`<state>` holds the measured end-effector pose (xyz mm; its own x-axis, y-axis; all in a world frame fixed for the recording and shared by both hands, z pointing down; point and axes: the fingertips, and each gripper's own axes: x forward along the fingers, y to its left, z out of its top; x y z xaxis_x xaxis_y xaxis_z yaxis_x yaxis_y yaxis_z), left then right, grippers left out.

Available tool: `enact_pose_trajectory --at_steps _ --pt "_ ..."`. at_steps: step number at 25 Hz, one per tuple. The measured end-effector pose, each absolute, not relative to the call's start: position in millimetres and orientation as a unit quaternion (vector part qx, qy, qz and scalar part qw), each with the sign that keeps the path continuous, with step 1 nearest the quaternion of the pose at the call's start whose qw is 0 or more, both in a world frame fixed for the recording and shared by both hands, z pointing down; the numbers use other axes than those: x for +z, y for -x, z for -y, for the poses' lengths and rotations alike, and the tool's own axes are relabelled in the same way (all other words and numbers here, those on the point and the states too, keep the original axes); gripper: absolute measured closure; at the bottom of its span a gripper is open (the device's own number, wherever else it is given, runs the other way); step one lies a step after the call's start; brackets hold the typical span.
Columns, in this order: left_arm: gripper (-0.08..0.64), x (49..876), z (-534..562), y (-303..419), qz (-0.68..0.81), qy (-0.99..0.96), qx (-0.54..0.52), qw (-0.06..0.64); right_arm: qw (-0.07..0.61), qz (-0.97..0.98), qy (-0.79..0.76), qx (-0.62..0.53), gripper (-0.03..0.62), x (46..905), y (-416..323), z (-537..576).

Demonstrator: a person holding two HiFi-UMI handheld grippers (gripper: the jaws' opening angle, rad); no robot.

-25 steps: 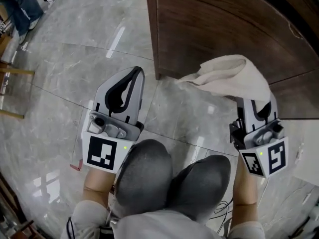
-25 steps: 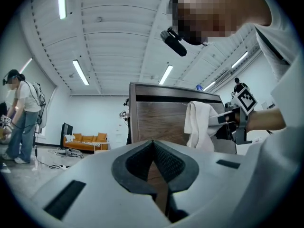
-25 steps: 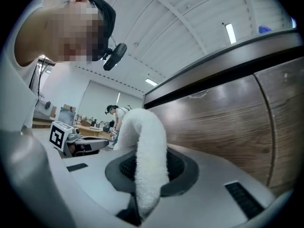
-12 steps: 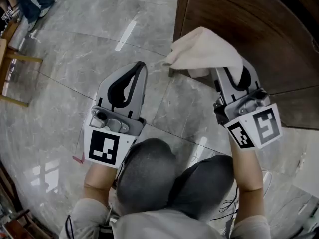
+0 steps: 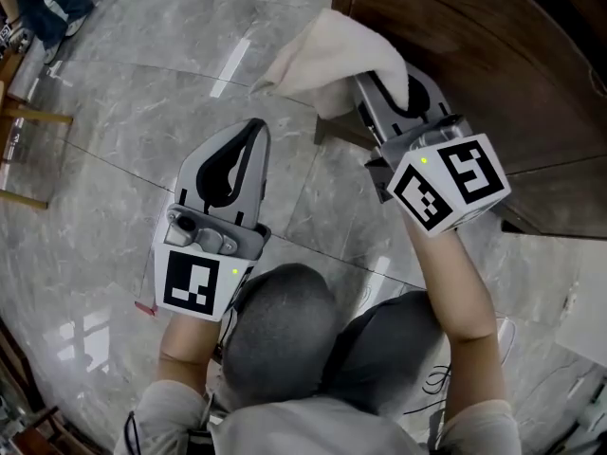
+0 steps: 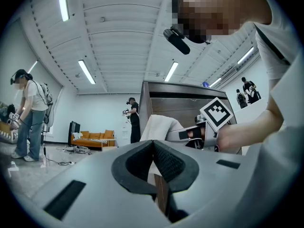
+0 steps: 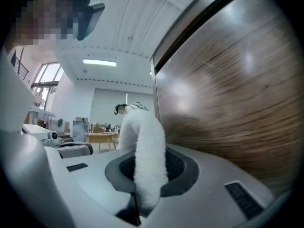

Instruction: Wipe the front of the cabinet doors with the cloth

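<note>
A white cloth (image 5: pixel 332 57) hangs from my right gripper (image 5: pixel 394 83), which is shut on it and held up beside the dark wooden cabinet (image 5: pixel 484 55), near its left corner. In the right gripper view the cloth (image 7: pixel 145 151) runs up between the jaws, with the cabinet's wood-grain front (image 7: pixel 228 89) close on the right. My left gripper (image 5: pixel 248 140) is shut with nothing in it, low over the floor to the left. The left gripper view shows its closed pads (image 6: pixel 153 163), and beyond them the cloth (image 6: pixel 159 127) and the cabinet (image 6: pixel 180 103).
Grey marble floor (image 5: pixel 123 131) spreads to the left of the cabinet. The person's knees (image 5: pixel 322 339) fill the bottom middle. A wooden stool leg (image 5: pixel 28 117) stands at far left. Other people (image 6: pixel 28 113) and an orange sofa (image 6: pixel 92 137) are far off in the room.
My right gripper has risen and swung left and forward with the cloth, from low by the cabinet's base to its upper left corner. The left gripper has barely moved.
</note>
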<state>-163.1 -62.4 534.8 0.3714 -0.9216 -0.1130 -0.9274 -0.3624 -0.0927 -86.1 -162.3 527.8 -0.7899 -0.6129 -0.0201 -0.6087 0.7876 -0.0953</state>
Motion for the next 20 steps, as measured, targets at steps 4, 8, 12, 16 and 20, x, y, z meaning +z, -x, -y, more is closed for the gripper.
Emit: enact_pose_trajectory --at_steps 4,8,12,16,20 --pt "0.541 526.9 66.3 162.1 -0.560 0.823 0.036 0.085 0.030 -0.939 0.336 -0.071 0.523 535.2 92.0 176.6" --pt "0.541 526.2 68.3 162.0 -0.558 0.825 0.031 0.085 0.038 -0.933 0.352 -0.072 0.523 530.1 83.8 179.3" --pt "0.541 530.2 71.7 159.2 -0.555 0.828 0.030 0.079 0.036 -0.930 0.359 -0.068 0.523 532.0 63.5 175.7" --pt "0.541 532.1 77.5 147.3 -0.546 0.834 0.034 0.077 0.021 -0.922 0.382 -0.055 0.523 535.6 32.3 172.3" --pt "0.541 535.3 82.3 132.7 -0.536 0.840 0.034 0.074 0.019 -0.918 0.393 -0.055 0.523 539.0 8.9 169.6"
